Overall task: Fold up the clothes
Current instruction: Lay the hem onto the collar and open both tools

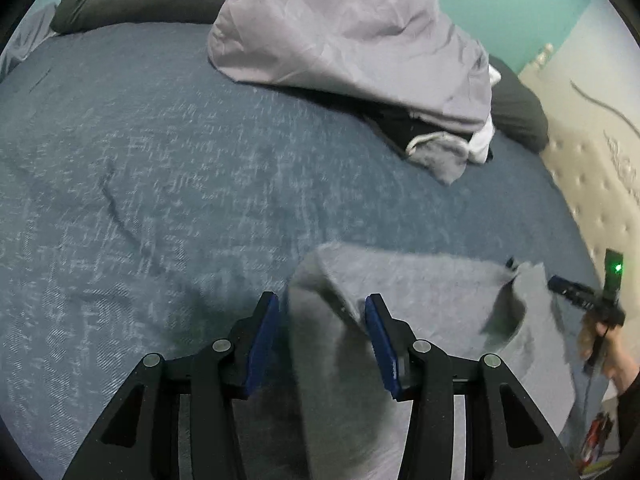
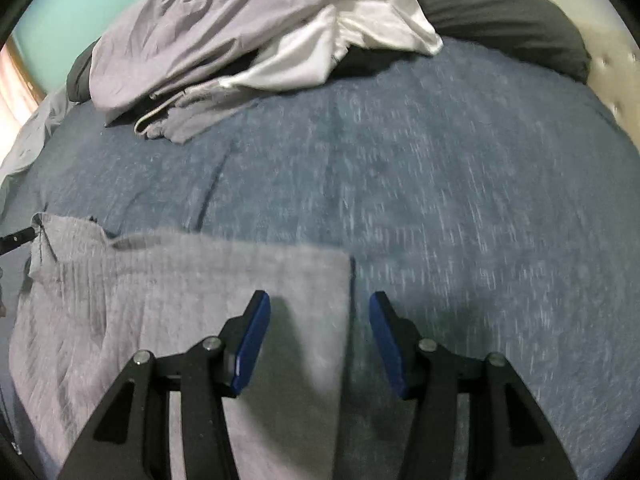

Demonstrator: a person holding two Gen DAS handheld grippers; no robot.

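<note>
A grey garment (image 1: 420, 292) lies on the blue bedspread (image 1: 160, 184). In the left wrist view a raised fold of it stands between the open blue pads (image 1: 262, 336) of my left gripper (image 1: 322, 308); I cannot tell if the pads touch it. In the right wrist view the same garment (image 2: 160, 288) lies flat at lower left. My right gripper (image 2: 318, 308) is open just above its right edge, left finger over the cloth, right finger over the bedspread (image 2: 460, 200). The right gripper also shows in the left wrist view (image 1: 516, 264), at the garment's far corner.
A pile of unfolded clothes, lilac, white and grey (image 1: 352, 48), lies at the far side of the bed, also in the right wrist view (image 2: 248, 40). Dark pillows (image 2: 500, 16) lie behind it. A cream tufted headboard (image 1: 592, 168) runs along the right.
</note>
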